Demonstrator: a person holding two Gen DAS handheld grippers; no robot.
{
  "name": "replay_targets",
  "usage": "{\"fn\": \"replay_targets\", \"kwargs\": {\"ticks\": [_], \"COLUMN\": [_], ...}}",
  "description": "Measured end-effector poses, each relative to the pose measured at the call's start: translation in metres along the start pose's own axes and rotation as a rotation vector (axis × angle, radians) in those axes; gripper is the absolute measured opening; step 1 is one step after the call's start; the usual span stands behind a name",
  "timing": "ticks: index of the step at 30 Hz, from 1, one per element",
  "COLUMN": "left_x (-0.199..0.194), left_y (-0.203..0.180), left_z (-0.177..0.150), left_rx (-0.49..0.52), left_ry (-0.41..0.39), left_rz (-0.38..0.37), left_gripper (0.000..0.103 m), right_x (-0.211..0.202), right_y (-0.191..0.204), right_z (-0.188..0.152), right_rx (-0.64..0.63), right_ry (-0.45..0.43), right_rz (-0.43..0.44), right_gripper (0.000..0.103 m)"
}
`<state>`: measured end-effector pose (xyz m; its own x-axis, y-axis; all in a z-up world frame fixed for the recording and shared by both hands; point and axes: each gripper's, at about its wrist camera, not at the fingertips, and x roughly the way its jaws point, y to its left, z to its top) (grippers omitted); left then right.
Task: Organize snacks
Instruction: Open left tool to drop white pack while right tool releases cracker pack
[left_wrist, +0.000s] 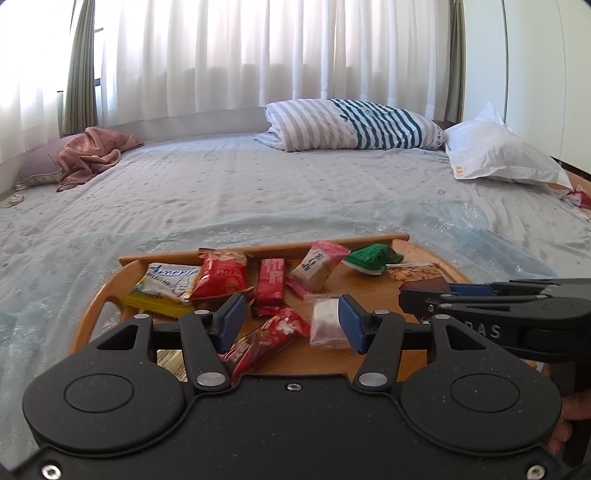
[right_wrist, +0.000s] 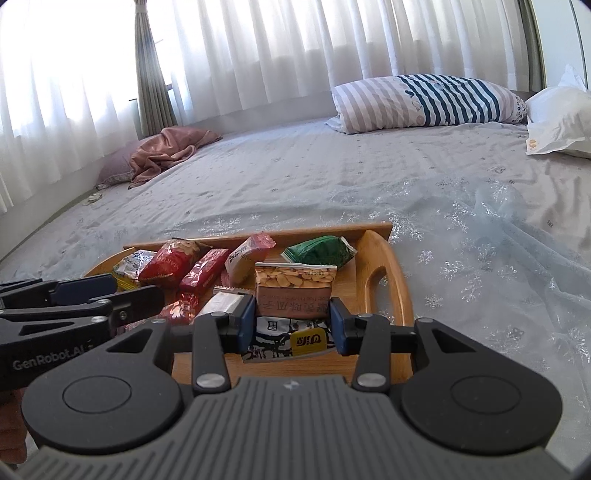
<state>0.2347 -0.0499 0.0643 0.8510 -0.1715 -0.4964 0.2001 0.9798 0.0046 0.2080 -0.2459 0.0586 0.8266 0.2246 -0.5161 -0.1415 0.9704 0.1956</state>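
Bedding (left_wrist: 258, 192) carries your wooden tray (right_wrist: 384, 258), with snack packets lying loose across it. Your right gripper (right_wrist: 291, 321) clamps a peanut packet (right_wrist: 295, 291) near the tray's right edge, angled downward. Packets are likely light, crinkly and slippery; grip the flat body, not the seams. Your left gripper (left_wrist: 291, 321), angled downward, stands open and empty above a red bar (left_wrist: 266, 339) at the near edge.

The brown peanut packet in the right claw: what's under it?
Under the peanut packet lies a black-and-white packet with a yellow label, on the wooden tray. Its upper part is covered, as is whatever else may lie beneath.
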Motion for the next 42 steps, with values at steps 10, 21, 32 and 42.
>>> {"fn": "replay_targets", "kwargs": {"ticks": [10,21,32,42], "left_x": [-0.014,-0.015,-0.025,-0.031], "left_y": [0.013,0.016,0.024,0.027], "left_z": [-0.018,-0.031,-0.033,-0.035], "left_rx": [-0.008,0.012,-0.011,-0.027], "left_ry": [0.034,0.054,0.042,0.047], "left_rz": [0.011,-0.010,-0.011,0.010], "left_gripper": [0.056,0.057,0.059,0.065], "right_x": [0.024,0.037,0.045,0.051], "right_y": [0.012,0.019,0.020,0.023], "right_z": [-0.006,-0.005,-0.001,0.005], "right_rx": [-0.037,-0.063,-0.080,-0.094], "right_ry": [0.063,0.086,0.091,0.088], "right_rz": [-0.026,-0.056,-0.081,-0.101], "right_gripper": [0.046,0.047,0.058,0.079]}}
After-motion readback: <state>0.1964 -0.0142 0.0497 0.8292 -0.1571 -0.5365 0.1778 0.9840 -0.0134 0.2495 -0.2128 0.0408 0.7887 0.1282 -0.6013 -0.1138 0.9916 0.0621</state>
